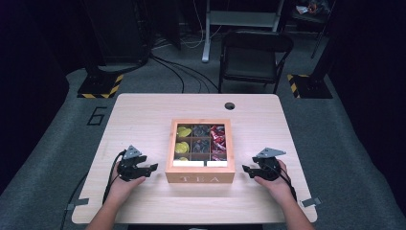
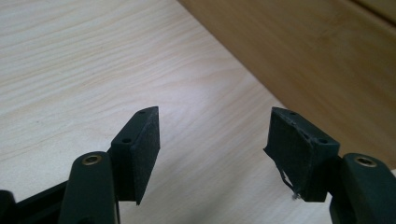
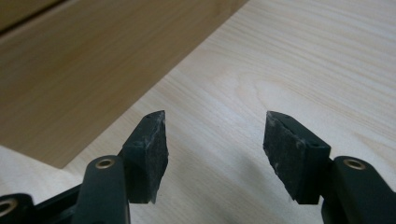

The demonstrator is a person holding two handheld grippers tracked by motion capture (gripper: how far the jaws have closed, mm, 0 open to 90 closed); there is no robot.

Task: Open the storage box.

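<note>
Flanking the tea box (image 1: 200, 165), left gripper (image 1: 149, 168) and right gripper (image 1: 247, 169) rest level, fingers wide, empty.

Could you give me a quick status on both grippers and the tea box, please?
Left gripper open, empty, left of tea box. Right gripper open, empty, on its right. Box shut, untouched. Nothing between grippers and box.

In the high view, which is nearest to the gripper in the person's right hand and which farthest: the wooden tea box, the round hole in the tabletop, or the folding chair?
From the right gripper:
1. Tea box, just beside it, at the table's middle.
2. Round hole, near the table's far edge.
3. Folding chair, on the floor beyond the table.
</note>
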